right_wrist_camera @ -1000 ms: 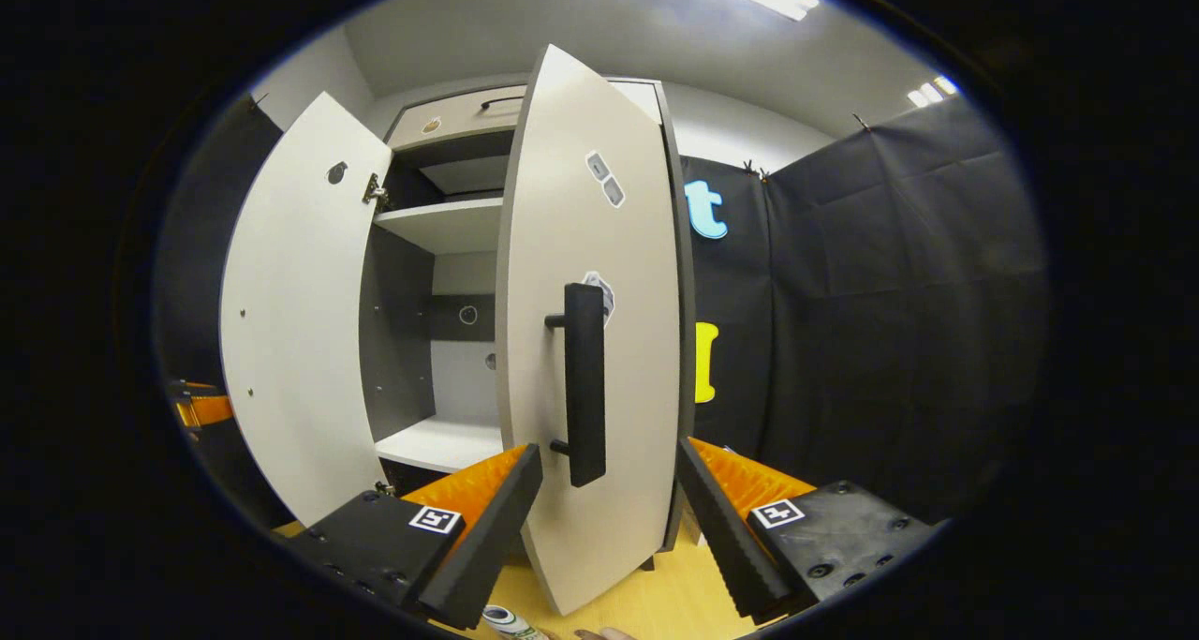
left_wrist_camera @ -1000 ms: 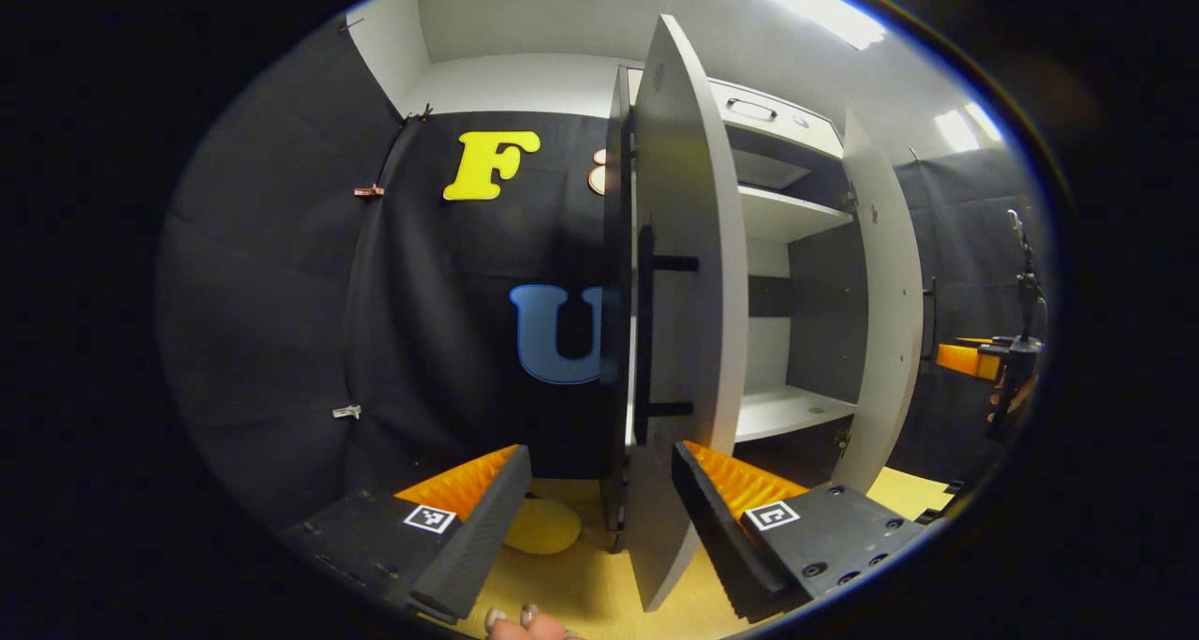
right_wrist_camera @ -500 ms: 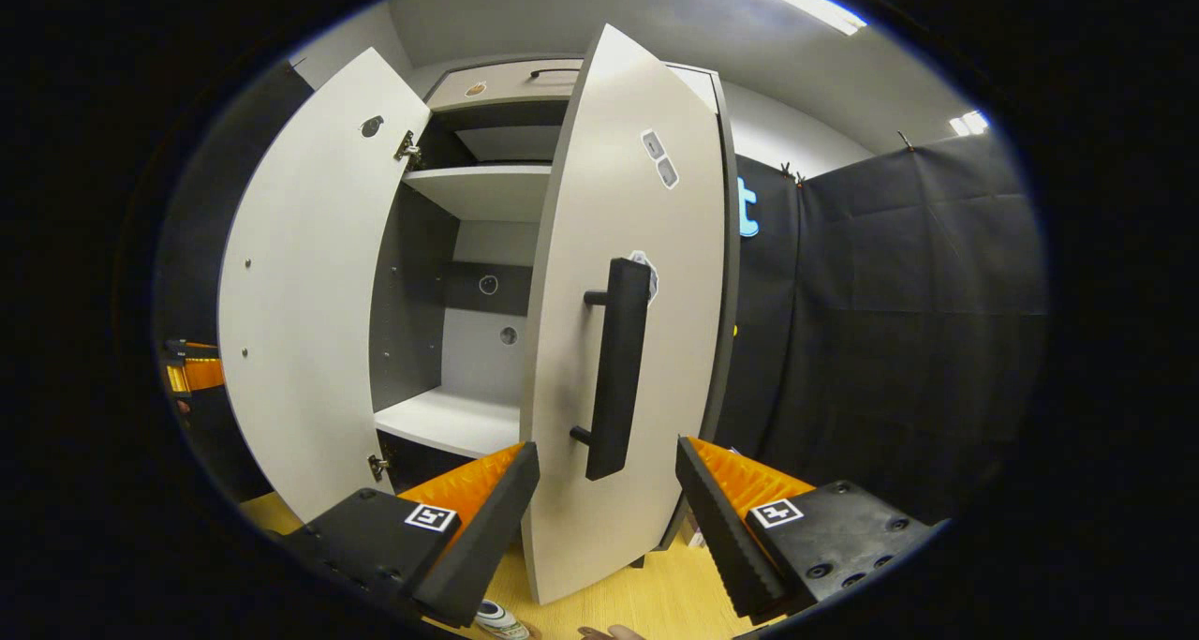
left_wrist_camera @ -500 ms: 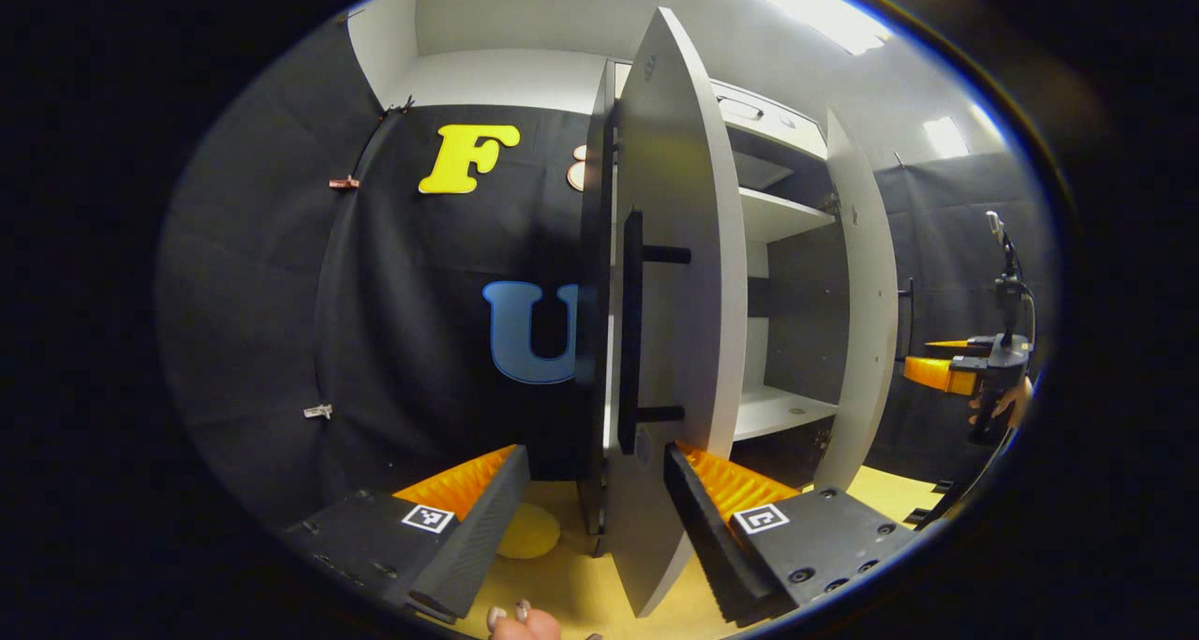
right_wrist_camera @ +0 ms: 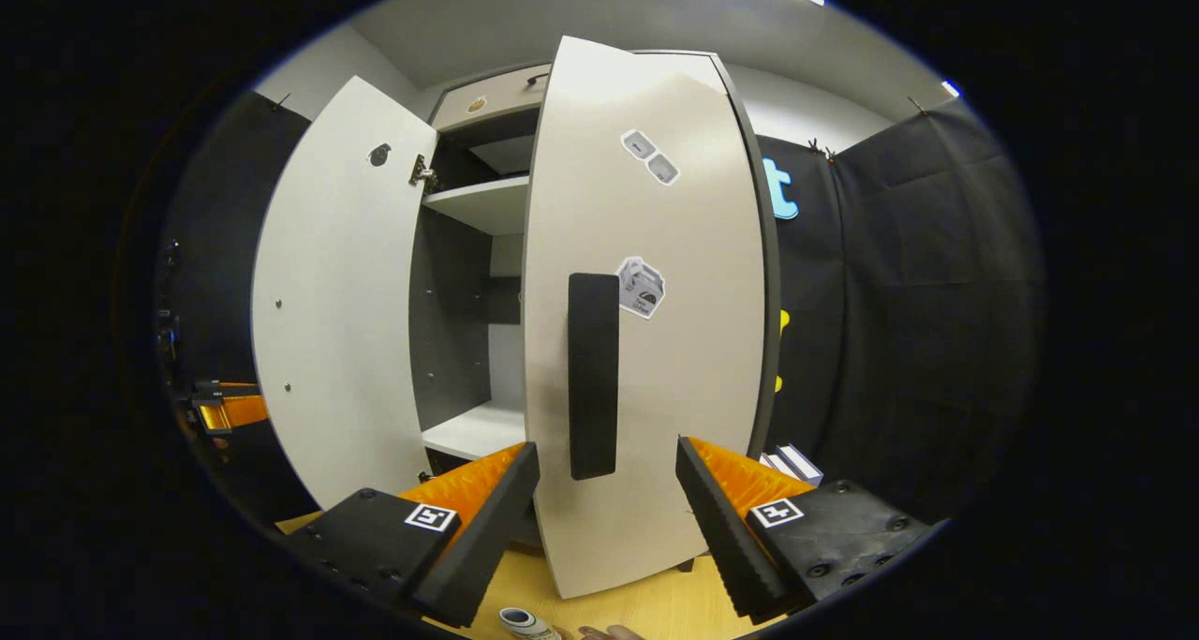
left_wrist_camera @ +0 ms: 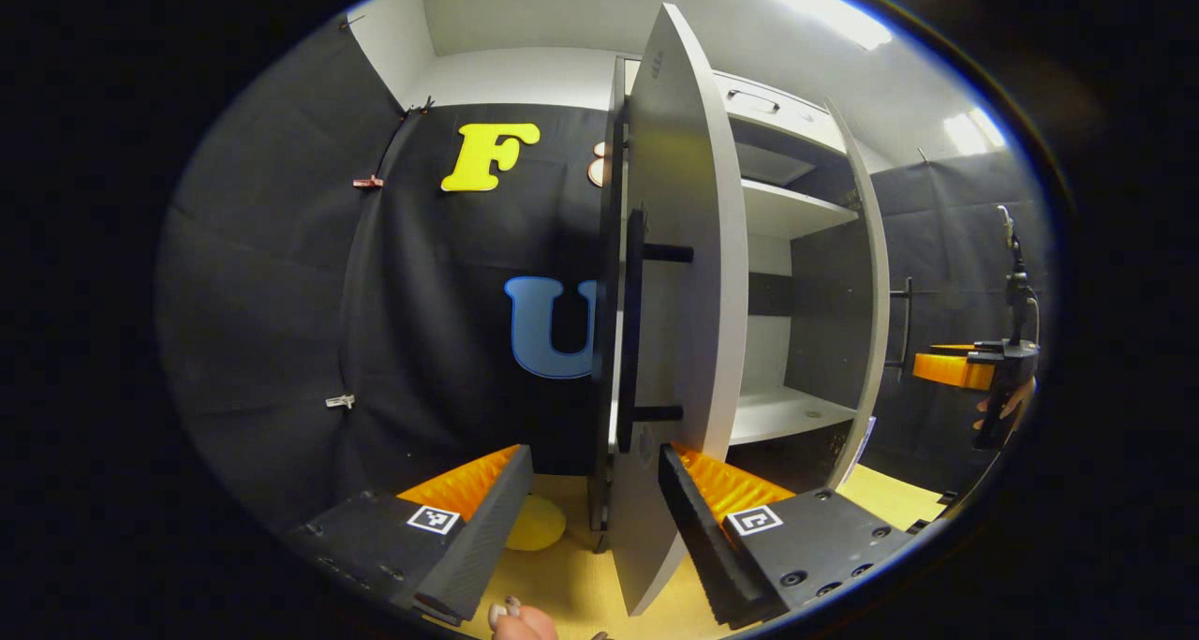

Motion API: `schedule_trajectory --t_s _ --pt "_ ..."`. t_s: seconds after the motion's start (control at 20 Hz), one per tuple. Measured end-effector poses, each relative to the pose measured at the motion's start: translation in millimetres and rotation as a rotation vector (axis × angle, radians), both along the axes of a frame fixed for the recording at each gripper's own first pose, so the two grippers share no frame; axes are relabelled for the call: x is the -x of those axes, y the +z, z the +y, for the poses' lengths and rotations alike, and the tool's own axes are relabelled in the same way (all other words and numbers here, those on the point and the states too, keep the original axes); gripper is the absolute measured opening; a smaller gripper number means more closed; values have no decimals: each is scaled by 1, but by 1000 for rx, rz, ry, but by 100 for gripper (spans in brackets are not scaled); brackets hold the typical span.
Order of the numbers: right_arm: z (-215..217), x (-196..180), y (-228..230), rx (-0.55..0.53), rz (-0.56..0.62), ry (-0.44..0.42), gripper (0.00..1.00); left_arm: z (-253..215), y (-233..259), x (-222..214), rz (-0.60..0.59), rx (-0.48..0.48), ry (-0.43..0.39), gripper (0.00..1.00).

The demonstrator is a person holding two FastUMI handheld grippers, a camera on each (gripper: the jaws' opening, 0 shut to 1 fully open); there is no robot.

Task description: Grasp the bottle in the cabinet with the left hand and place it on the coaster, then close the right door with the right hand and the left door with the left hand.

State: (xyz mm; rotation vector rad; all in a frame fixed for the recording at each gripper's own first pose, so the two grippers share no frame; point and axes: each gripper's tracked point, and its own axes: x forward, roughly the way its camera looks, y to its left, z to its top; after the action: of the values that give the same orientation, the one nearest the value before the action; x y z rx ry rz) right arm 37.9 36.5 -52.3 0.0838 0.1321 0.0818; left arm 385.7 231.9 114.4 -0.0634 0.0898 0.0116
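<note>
In the left gripper view the cabinet's left door (left_wrist_camera: 688, 246) stands edge-on and open, its black handle (left_wrist_camera: 637, 331) facing me. My left gripper (left_wrist_camera: 585, 518) is open, and the door's lower edge sits between its fingers without being pressed. The yellow coaster (left_wrist_camera: 536, 523) lies on the wooden table behind the left finger. In the right gripper view the right door (right_wrist_camera: 674, 387) is partly closed, and its black handle (right_wrist_camera: 593, 378) hangs just above my open right gripper (right_wrist_camera: 607, 518). A white and green round thing, probably the bottle (right_wrist_camera: 520, 621), peeks in at the bottom edge.
The left door (right_wrist_camera: 337, 293) swings wide in the right gripper view, with the left gripper (right_wrist_camera: 225, 410) far behind it. White shelves (left_wrist_camera: 787, 413) show inside the cabinet. The right gripper (left_wrist_camera: 965, 368) hovers by the right door (left_wrist_camera: 864, 321). Small white boxes (right_wrist_camera: 791, 462) lie beside the cabinet.
The right door has swung further toward shut, and its handle now faces the right gripper head-on. The left gripper has shifted only slightly at the left door's edge.
</note>
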Motion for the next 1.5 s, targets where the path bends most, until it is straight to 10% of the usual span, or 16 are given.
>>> schedule_trajectory --t_s 0.7,1.5 --pt "-61 13 -10 192 16 16 98 -149 -2 -65 -62 -11 -213 95" --pt "-38 17 -13 119 18 136 98 -166 2 -28 -28 -43 -163 95"
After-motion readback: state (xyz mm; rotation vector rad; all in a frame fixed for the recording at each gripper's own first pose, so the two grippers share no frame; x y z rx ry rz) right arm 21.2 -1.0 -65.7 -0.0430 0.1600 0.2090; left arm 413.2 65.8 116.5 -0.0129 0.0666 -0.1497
